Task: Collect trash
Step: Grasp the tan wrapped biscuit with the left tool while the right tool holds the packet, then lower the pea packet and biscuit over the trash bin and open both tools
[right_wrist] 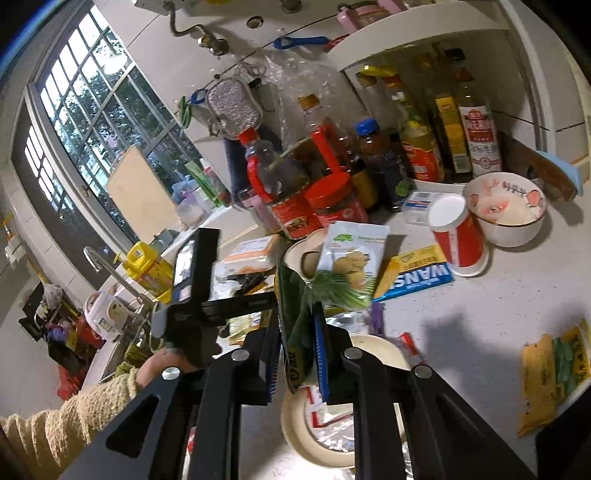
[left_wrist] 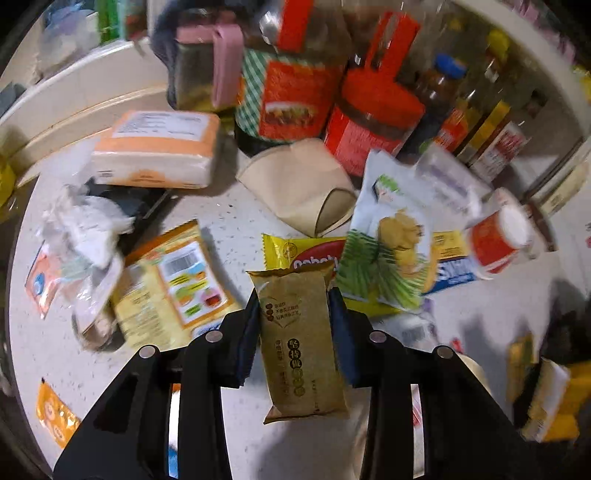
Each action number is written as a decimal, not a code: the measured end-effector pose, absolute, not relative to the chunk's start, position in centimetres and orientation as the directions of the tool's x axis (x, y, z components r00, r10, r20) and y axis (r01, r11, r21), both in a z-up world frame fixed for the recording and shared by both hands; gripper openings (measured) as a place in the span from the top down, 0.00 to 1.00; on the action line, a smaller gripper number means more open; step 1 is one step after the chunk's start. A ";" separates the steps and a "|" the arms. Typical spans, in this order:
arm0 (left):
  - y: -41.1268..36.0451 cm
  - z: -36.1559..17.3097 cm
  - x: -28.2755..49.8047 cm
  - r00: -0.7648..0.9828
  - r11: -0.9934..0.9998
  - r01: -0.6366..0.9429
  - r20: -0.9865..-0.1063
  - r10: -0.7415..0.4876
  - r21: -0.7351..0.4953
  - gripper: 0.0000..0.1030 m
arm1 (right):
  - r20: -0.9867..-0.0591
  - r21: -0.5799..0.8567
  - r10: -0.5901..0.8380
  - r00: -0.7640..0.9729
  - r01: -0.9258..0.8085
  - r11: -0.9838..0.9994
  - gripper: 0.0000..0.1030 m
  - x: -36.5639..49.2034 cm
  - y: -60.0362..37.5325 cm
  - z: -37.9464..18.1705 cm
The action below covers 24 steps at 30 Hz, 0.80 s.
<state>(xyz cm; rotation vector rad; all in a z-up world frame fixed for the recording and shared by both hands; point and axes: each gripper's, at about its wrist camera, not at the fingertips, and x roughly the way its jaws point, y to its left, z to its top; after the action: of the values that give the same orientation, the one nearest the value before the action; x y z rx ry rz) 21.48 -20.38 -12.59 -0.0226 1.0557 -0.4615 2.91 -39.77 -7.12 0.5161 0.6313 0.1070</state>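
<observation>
My left gripper (left_wrist: 293, 299) is shut on a gold-brown snack wrapper (left_wrist: 301, 350), held upright between its pads above the speckled white counter (left_wrist: 229, 218). Just beyond it lie a yellow wrapper (left_wrist: 295, 251), a white-and-green snack bag (left_wrist: 391, 236), a blue-and-yellow wrapper (left_wrist: 452, 266) and a barcode packet (left_wrist: 173, 280). My right gripper (right_wrist: 297, 310) is shut on a dark green wrapper (right_wrist: 291, 354), which hangs over a cream bowl (right_wrist: 295, 439) holding more wrappers. The snack bag (right_wrist: 351, 258) lies just past it.
Jars and sauce bottles (left_wrist: 291, 92) crowd the back under a white shelf (right_wrist: 424, 29). An orange tissue pack (left_wrist: 159, 151), crumpled tissue (left_wrist: 85, 221), a red cup (right_wrist: 458, 232), a patterned bowl (right_wrist: 506, 210) and a yellow packet (right_wrist: 550, 376) lie around. A knitted sleeve (right_wrist: 74, 413) and the sink tap (right_wrist: 107, 269) are at left.
</observation>
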 end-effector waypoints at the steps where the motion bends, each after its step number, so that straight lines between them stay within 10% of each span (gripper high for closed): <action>1: -19.9 -12.0 20.8 0.414 0.899 0.363 -0.822 -0.391 -0.244 0.66 | -0.533 0.490 0.254 0.807 0.051 0.870 0.84 2.9 -39.4 -6.9; 12: -9.6 -8.2 1.8 0.384 0.813 0.516 -0.776 -0.501 -0.269 0.66 | -0.587 0.474 0.397 0.706 -0.098 0.875 0.84 -2.5 -33.0 -6.2; 24: -6.2 -26.4 -8.6 0.041 0.857 0.428 -0.941 -0.335 -0.286 0.66 | -0.816 0.463 0.451 0.362 -0.058 0.885 0.84 -10.7 -25.6 -18.6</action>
<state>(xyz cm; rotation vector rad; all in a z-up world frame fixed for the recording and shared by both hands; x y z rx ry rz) -8.58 -6.22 -26.42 0.0807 1.4142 -0.5847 -10.66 -25.63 -18.61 0.3874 1.1608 0.3385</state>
